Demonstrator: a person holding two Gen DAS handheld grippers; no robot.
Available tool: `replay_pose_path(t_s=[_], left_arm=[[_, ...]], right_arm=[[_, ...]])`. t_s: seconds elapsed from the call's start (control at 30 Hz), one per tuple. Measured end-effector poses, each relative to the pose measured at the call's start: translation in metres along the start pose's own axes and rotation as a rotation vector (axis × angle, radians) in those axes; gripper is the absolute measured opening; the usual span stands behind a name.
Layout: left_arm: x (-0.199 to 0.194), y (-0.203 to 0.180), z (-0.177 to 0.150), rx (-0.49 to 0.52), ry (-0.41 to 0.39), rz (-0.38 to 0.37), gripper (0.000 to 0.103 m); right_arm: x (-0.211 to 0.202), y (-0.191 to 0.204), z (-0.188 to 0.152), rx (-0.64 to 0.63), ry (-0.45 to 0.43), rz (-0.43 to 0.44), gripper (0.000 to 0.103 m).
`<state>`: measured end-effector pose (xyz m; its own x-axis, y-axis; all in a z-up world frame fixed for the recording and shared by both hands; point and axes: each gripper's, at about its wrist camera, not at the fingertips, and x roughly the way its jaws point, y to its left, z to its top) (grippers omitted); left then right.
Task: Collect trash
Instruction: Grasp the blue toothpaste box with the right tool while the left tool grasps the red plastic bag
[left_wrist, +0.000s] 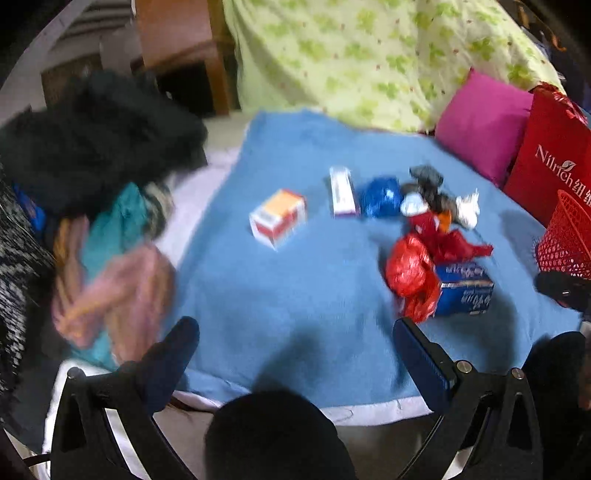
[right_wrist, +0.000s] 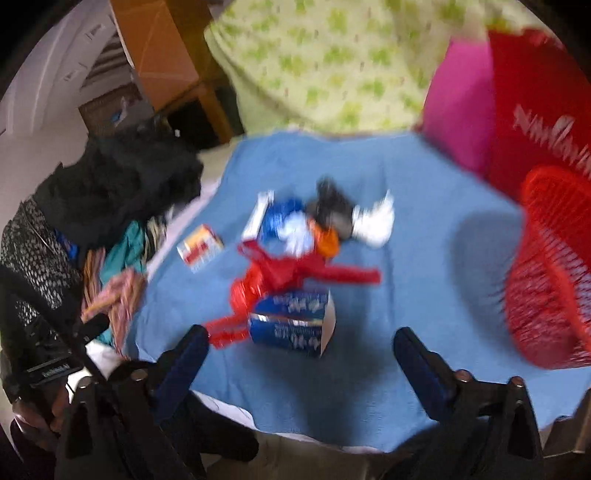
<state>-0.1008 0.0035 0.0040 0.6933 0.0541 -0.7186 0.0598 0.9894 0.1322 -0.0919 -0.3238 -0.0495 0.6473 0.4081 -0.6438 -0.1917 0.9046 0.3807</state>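
Note:
Trash lies on a blue blanket (left_wrist: 295, 280): a white-orange box (left_wrist: 277, 217), a white-purple box (left_wrist: 342, 192), a blue wrapper (left_wrist: 381, 197), a black and white crumpled heap (left_wrist: 439, 199), a red plastic bag (left_wrist: 413, 273) and a blue box (left_wrist: 464, 288). The blue box (right_wrist: 291, 323) and red bag (right_wrist: 280, 277) lie just ahead of my right gripper (right_wrist: 301, 350), which is open and empty. My left gripper (left_wrist: 295, 343) is open and empty above the blanket's near part. A red mesh basket (right_wrist: 550, 273) stands at the right; it also shows in the left wrist view (left_wrist: 567, 240).
A pile of clothes (left_wrist: 99, 206) lies left of the blanket. A green-patterned quilt (left_wrist: 369, 55), a pink pillow (left_wrist: 484, 125) and a red paper bag (left_wrist: 550, 162) stand behind. The bed's front edge (left_wrist: 369, 410) is close below the grippers.

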Motion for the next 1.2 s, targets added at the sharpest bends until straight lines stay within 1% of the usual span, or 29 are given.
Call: replay_pose_path(t_s=[0.07,0.2,0.23,0.3,0.5,0.6,0.67,0.73,0.8,0.83,0.87,0.9,0.93,1.0,1.1,1.2], left_arm=[[0.006,0.004,0.0,-0.007,0.01,0.018,0.103],[0.011,0.016,0.003,-0.033,0.019,0.029,0.103],[0.014,0.019,0.003,-0.037,0.021,0.034,0.103],[0.016,0.023,0.004,-0.046,0.028,0.036,0.103],[0.023,0.021,0.005,-0.035,0.038,0.028,0.103],[0.027,0.017,0.006,-0.021,0.046,0.023,0.103],[0.029,0.014,0.007,-0.01,0.048,0.012,0.103],[0.032,0.008,0.01,0.009,0.051,-0.002,0.103],[0.038,-0.002,0.015,0.033,0.056,-0.034,0.103],[0.04,-0.005,0.017,0.039,0.058,-0.045,0.103],[0.044,-0.01,0.02,0.048,0.063,-0.064,0.103],[0.048,-0.014,0.023,0.054,0.067,-0.077,0.103],[0.054,-0.02,0.027,0.061,0.074,-0.095,0.103],[0.065,-0.031,0.034,0.069,0.089,-0.128,0.103],[0.082,-0.047,0.04,0.081,0.115,-0.182,0.103],[0.103,-0.067,0.047,0.107,0.15,-0.233,0.101]], right_arm=[[0.024,-0.003,-0.003,-0.008,0.018,-0.007,0.093],[0.057,0.0,-0.006,0.03,0.086,0.057,0.093],[0.065,0.004,-0.005,0.029,0.095,0.056,0.094],[0.081,0.014,-0.001,0.014,0.104,0.023,0.094],[0.123,0.029,0.004,-0.002,0.175,-0.027,0.094],[0.136,0.032,0.006,0.003,0.186,-0.065,0.094],[0.139,0.03,0.007,0.008,0.176,-0.067,0.093],[0.137,0.027,0.008,0.004,0.157,-0.046,0.087],[0.133,0.025,0.006,-0.02,0.143,-0.058,0.085],[0.13,0.023,0.006,-0.03,0.135,-0.068,0.063],[0.126,0.019,0.005,-0.035,0.13,-0.071,0.057],[0.121,0.012,0.005,-0.013,0.124,-0.031,0.054],[0.118,0.006,0.006,0.007,0.122,-0.011,0.047],[0.111,-0.004,0.007,0.023,0.109,-0.019,0.042],[0.099,-0.02,0.007,0.021,0.083,-0.073,0.036],[0.086,-0.042,0.006,0.056,0.073,-0.093,0.035]])
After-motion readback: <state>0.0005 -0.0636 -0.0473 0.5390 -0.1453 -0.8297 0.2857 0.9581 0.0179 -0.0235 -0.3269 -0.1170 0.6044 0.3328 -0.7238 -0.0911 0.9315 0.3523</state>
